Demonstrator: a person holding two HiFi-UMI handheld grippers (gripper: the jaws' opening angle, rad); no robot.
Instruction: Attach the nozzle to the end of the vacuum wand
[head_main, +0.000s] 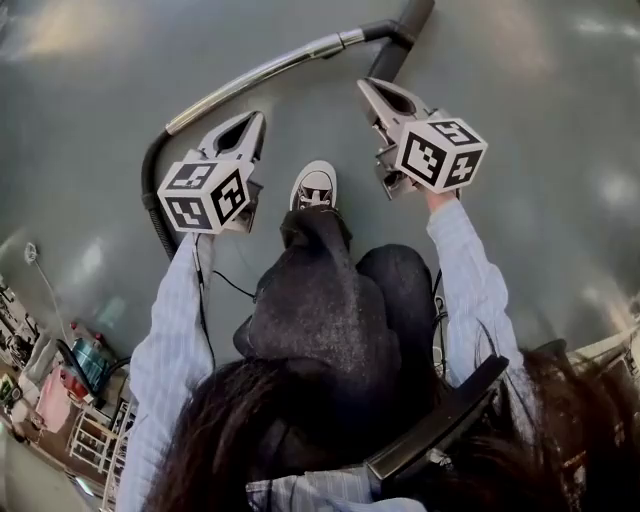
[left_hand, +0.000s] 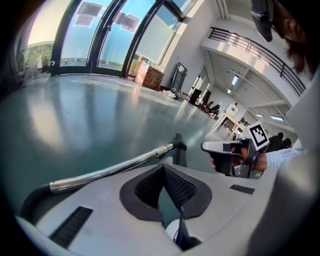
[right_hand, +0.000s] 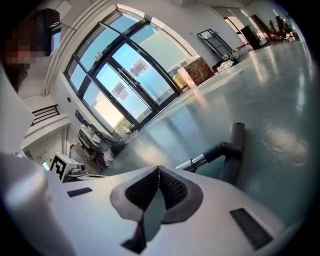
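The vacuum wand (head_main: 260, 72) lies on the grey floor (head_main: 530, 120) ahead of the person's shoe (head_main: 314, 187). It is a shiny metal tube that curves across the top of the head view. Its near end runs into a black hose (head_main: 152, 190) that bends down the left side. At its far end sits the dark nozzle (head_main: 400, 40), which meets the tube through a dark elbow piece.

The left gripper (head_main: 255, 118) is held above the floor, apart from the wand, and its tip points towards the metal tube. In the left gripper view its jaws are pressed together with nothing between them (left_hand: 164, 167), and the wand (left_hand: 115, 167) and nozzle (left_hand: 180, 150) lie beyond them on the floor.

The right gripper (head_main: 365, 85) hangs near the nozzle end without touching it. Its jaws are also closed and empty (right_hand: 158, 169), with the nozzle (right_hand: 232, 150) just past them on the floor.
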